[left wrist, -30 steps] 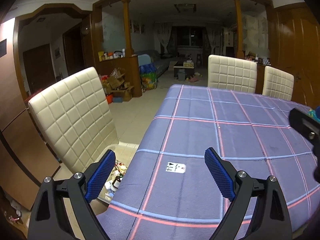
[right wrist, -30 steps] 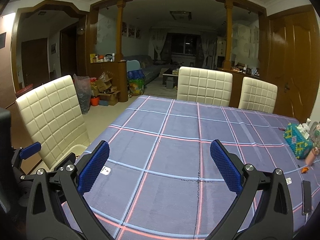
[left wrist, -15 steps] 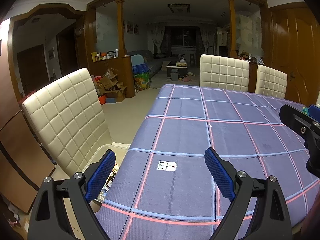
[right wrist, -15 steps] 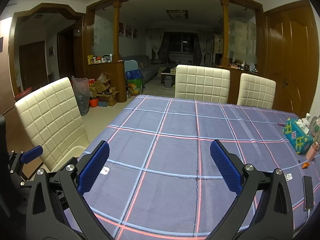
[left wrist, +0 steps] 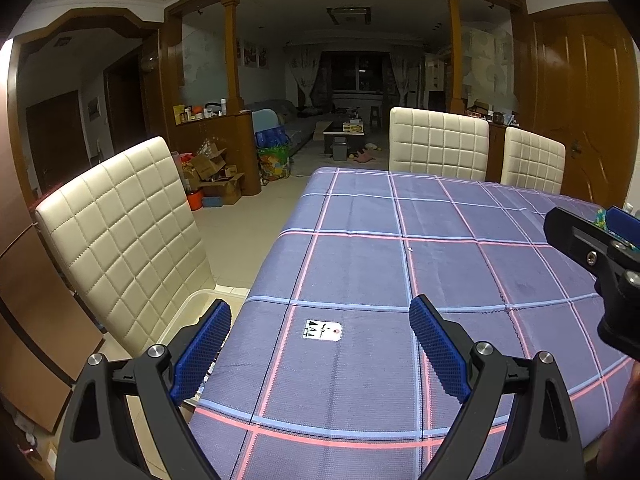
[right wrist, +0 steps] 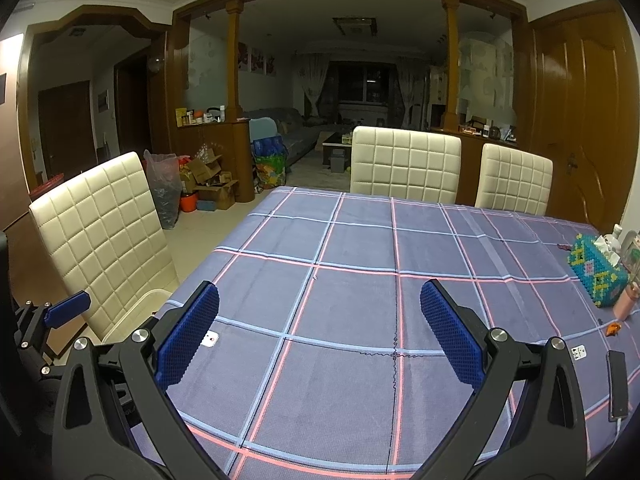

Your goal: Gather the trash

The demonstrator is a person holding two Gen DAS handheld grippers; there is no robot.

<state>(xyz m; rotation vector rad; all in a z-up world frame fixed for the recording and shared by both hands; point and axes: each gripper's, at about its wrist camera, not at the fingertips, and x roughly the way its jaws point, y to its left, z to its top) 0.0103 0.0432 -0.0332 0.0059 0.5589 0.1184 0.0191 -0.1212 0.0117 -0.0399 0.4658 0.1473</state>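
Here, by label:
Left claw (left wrist: 320,344): wide open, holding nothing, over the near worktop (left wrist: 440,264).
Scrap (left wrist: 322,329): small white printed piece, flat between its fingers.
Right claw (right wrist: 320,332): wide open, holding nothing.

1. Home dining room, opening at 12 o'clock through a wooden columned archway (right wrist: 451,56) onto a dim living room with a grey sofa (right wrist: 296,136) and curtained window (right wrist: 362,88).
2. Dining table under a purple plaid tablecloth (right wrist: 360,248), ringed by cream quilted leather chairs (right wrist: 405,170).
3. At 10 o'clock, piled brown cardboard boxes (right wrist: 210,184) on the tiled floor.
4. At 3 o'clock, a beaded teal tissue box (right wrist: 598,276).
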